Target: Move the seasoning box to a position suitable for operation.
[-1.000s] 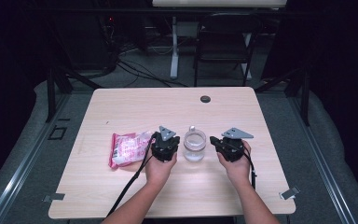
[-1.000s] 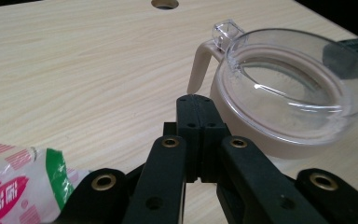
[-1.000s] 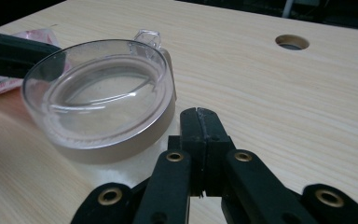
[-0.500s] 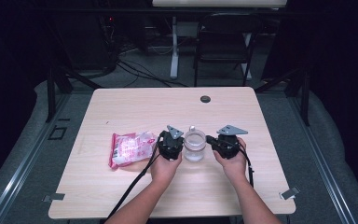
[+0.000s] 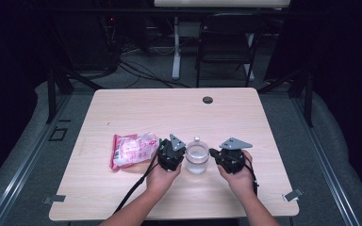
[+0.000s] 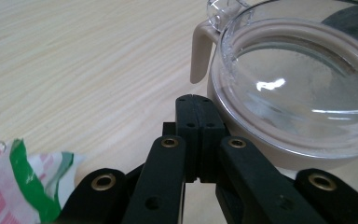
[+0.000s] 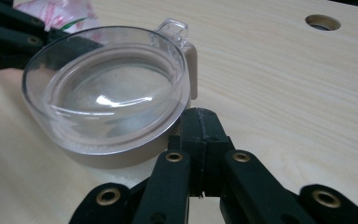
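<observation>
A clear round jar (image 5: 197, 158) with a see-through lid and a beige rim stands on the wooden table, between my two grippers. My left gripper (image 5: 179, 154) sits just left of it, jaws pressed together with nothing between them, tips beside the jar's beige rim (image 6: 200, 51). My right gripper (image 5: 213, 154) sits just right of it, jaws also together and empty, tips against the jar (image 7: 107, 102) side. In the left gripper view the left gripper (image 6: 196, 100) points past the jar (image 6: 303, 84). In the right gripper view the right gripper (image 7: 200, 114) nears the rim.
A pink and white plastic packet (image 5: 133, 149) lies left of the left gripper, also seen as packet (image 6: 14, 186) and packet (image 7: 56, 10). The table (image 5: 169, 113) has a round cable hole (image 5: 208, 100) at the back. A chair (image 5: 226, 42) stands beyond the table.
Both grippers have moved inward toward the jar, from a gap on either side to right beside it. The jar and packet have stayed in place.
</observation>
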Demonstrator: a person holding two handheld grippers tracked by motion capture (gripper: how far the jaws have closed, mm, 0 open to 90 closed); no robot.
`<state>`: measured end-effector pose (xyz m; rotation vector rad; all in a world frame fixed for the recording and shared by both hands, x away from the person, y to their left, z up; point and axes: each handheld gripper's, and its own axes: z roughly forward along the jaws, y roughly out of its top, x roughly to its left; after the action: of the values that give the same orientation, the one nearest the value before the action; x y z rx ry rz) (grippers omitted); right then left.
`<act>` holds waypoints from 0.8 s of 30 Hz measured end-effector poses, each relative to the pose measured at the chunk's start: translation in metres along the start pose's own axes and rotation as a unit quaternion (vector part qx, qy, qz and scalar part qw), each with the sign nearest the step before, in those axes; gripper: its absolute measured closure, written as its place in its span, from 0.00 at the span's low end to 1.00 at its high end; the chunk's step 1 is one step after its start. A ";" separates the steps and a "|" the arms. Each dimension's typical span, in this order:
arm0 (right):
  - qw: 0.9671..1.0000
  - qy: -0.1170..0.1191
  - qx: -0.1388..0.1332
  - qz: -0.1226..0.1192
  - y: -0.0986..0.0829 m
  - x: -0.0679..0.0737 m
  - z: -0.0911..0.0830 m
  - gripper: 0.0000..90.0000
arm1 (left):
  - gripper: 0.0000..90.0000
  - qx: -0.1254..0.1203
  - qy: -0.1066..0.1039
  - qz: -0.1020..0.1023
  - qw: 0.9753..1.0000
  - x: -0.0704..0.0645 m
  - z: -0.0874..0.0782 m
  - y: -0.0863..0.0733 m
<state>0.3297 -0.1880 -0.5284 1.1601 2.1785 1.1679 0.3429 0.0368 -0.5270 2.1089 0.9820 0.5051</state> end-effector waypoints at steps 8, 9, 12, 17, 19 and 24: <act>0.999 0.026 0.020 -0.036 -0.011 0.041 -0.021 1.00 | 1.00 -0.011 -0.053 0.014 0.998 0.017 -0.024 -0.020; 0.998 0.038 0.023 -0.038 -0.012 0.046 -0.022 1.00 | 0.99 -0.014 -0.052 0.019 0.998 0.019 -0.028 -0.023; 0.995 0.084 0.024 -0.048 -0.015 0.056 -0.023 0.97 | 0.95 -0.013 -0.061 0.012 0.998 0.028 -0.041 -0.029; 0.997 0.065 0.009 -0.049 -0.017 0.052 -0.023 0.92 | 0.87 -0.018 -0.062 0.015 0.998 0.037 -0.066 -0.039; 0.997 0.066 0.005 -0.044 -0.019 0.045 -0.019 0.89 | 0.83 -0.028 -0.060 0.012 0.998 0.040 -0.072 -0.047; 0.996 0.068 0.014 -0.053 -0.021 0.031 0.003 0.81 | 0.76 -0.034 -0.060 -0.002 0.998 0.044 -0.073 -0.055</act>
<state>0.3040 -0.1676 -0.5466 0.9894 2.3338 1.2060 0.2999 0.1284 -0.5195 2.0522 0.8878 0.3991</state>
